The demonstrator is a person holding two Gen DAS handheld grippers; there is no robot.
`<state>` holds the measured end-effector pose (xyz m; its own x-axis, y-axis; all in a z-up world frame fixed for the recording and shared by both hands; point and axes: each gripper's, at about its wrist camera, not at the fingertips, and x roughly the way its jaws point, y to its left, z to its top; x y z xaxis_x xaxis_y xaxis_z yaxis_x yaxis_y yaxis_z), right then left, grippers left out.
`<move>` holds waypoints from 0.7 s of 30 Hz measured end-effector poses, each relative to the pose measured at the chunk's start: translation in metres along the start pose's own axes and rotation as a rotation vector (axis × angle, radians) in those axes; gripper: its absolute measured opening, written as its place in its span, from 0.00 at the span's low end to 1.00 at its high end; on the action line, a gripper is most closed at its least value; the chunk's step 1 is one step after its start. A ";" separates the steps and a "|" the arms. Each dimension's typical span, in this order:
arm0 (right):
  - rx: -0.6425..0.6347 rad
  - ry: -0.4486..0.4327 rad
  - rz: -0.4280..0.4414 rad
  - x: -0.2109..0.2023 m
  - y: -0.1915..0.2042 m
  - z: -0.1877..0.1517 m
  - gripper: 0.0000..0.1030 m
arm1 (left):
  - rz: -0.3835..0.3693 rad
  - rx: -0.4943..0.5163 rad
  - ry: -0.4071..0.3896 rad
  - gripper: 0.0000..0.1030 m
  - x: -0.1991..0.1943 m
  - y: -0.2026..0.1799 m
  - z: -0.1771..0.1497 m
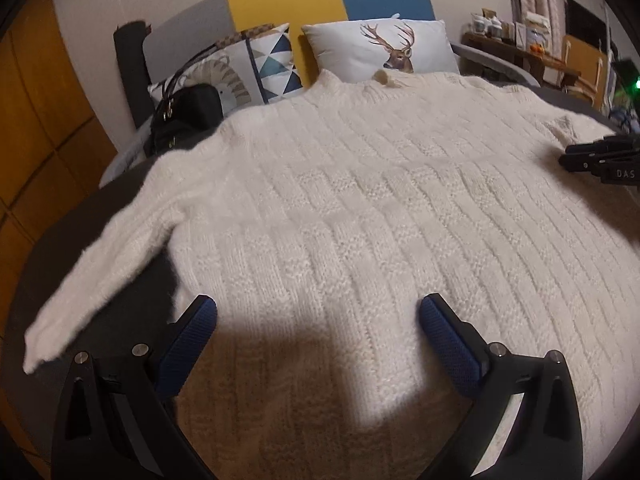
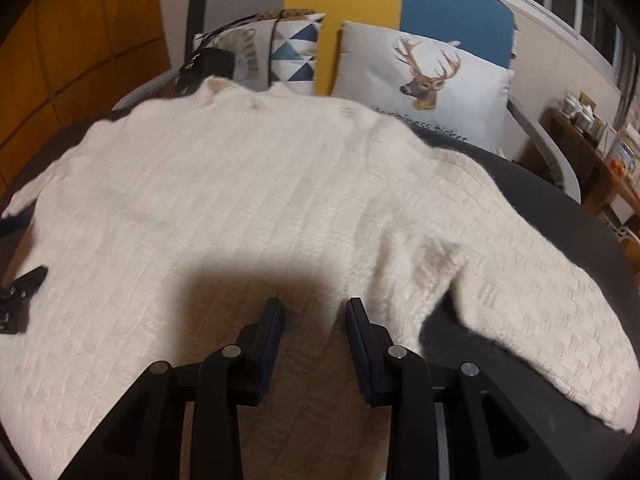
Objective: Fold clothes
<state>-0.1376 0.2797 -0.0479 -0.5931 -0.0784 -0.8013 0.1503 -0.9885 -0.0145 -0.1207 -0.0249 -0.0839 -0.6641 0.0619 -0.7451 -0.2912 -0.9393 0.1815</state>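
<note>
A cream knitted sweater (image 1: 360,208) lies flat on a dark bed, collar toward the pillows, its left sleeve (image 1: 92,280) trailing to the lower left. My left gripper (image 1: 318,312) hovers over the sweater's lower left part, jaws wide and open with nothing between them. In the right wrist view the same sweater (image 2: 224,184) fills the frame, its right sleeve (image 2: 532,308) stretching to the lower right. My right gripper (image 2: 315,312) hangs above the hem near the right armpit, jaws narrowly apart, open, nothing gripped. It also shows at the right edge as the right gripper (image 1: 600,160).
Two pillows lean on the headboard: a deer pillow (image 1: 384,48) and a triangle-pattern pillow (image 1: 256,68). A black bag (image 1: 188,116) sits by the sweater's left shoulder. An orange wardrobe (image 1: 36,120) stands left; a cluttered wooden shelf (image 1: 520,48) stands right. Dark bed cover (image 2: 540,192) shows beyond the right sleeve.
</note>
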 end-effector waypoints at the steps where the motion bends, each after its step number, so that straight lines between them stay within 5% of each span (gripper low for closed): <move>1: 0.017 -0.006 -0.005 0.001 -0.005 -0.001 0.31 | -0.006 -0.007 0.000 1.00 0.000 0.000 -0.001; 5: 0.078 -0.028 0.010 -0.003 -0.019 -0.007 0.31 | -0.032 -0.032 0.007 1.00 0.001 0.003 -0.003; 11: -0.022 -0.063 -0.017 -0.034 0.009 0.006 0.32 | -0.045 -0.044 0.010 1.00 0.003 0.007 -0.003; 16: -0.104 0.022 -0.188 -0.008 0.014 0.003 0.32 | -0.058 -0.056 0.017 1.00 0.004 0.009 -0.002; 18: -0.049 -0.001 -0.169 -0.004 -0.001 0.001 0.32 | -0.067 -0.064 0.021 1.00 0.004 0.011 -0.002; 21: 0.043 -0.019 -0.157 -0.002 -0.024 -0.002 0.51 | -0.082 -0.076 0.032 1.00 0.006 0.013 -0.002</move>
<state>-0.1381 0.3034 -0.0475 -0.6212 0.0756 -0.7800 0.0205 -0.9934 -0.1126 -0.1270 -0.0373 -0.0877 -0.6175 0.1298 -0.7758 -0.2895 -0.9546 0.0707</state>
